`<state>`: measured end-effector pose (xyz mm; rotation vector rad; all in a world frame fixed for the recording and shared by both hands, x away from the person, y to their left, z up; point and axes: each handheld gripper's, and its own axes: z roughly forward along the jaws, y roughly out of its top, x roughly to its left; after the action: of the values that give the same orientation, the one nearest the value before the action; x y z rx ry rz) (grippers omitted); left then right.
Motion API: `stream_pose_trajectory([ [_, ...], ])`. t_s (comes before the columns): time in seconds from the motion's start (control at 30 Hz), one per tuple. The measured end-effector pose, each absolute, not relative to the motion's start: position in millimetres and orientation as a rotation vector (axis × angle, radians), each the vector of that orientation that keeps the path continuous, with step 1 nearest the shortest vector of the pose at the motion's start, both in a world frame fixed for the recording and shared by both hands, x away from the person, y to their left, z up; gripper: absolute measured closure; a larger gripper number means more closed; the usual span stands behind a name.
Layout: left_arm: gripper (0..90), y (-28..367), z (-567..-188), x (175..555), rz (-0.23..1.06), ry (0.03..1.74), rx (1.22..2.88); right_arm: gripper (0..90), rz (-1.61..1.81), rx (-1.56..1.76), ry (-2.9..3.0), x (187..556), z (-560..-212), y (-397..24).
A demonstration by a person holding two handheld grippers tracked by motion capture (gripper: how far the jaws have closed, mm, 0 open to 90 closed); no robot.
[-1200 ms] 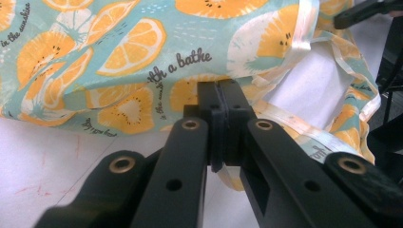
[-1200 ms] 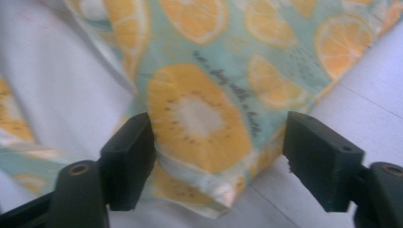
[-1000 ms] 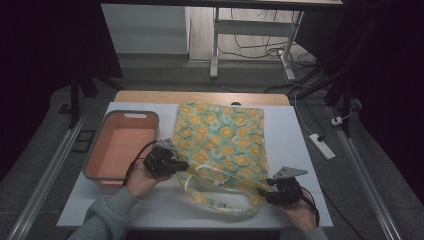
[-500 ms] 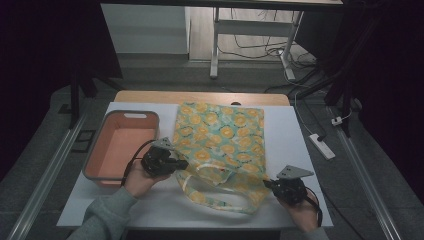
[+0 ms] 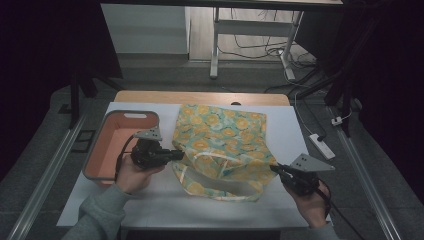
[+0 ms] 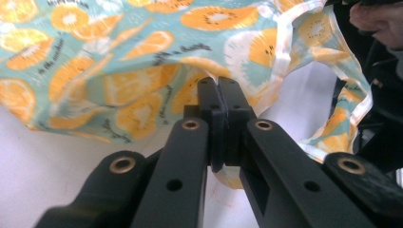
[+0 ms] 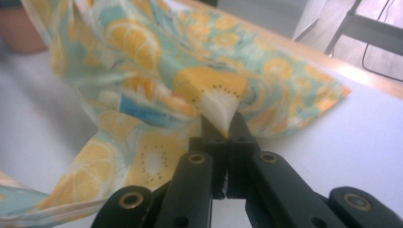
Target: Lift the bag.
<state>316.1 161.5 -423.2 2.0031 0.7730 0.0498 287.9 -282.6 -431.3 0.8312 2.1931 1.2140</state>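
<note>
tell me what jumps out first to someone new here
The orange-print cloth bag in the middle of the white table, pinched at its near corners by both tongs: left tongs at its left edge, right tongs at its right. A salmon tray sits to the left.

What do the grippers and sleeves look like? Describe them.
Both grippers are black. The left gripper and right gripper each carry a grey three-cornered plate on top and trail a black cable. Their jaw arms show brass-coloured rivets and round holes. The left forearm wears a grey sleeve.
</note>
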Motion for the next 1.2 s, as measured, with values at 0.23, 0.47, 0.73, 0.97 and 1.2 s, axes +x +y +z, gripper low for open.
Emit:
stream_pose_trajectory([
  [0.23, 89.7, 170, -415, 320, 0.072, 0.787, 1.959, 89.2, 1.254, 0.825, 2.118, 300, -406, -283],
  [0.47, 89.8, 179, -411, 324, 0.083, 0.804, 1.918, 89.3, 1.312, 0.838, 2.071, 313, -392, -281],
  [0.73, 89.8, 188, -391, 324, 0.109, 0.781, 1.859, 89.3, 1.351, 0.806, 1.989, 311, -367, -285],
  [0.97, 89.8, 196, -377, 325, 0.123, 0.770, 1.804, 89.3, 1.405, 0.789, 1.917, 312, -348, -285],
  [1.2, 89.8, 201, -368, 326, 0.143, 0.768, 1.775, 89.3, 1.457, 0.798, 1.884, 318, -338, -284],
])
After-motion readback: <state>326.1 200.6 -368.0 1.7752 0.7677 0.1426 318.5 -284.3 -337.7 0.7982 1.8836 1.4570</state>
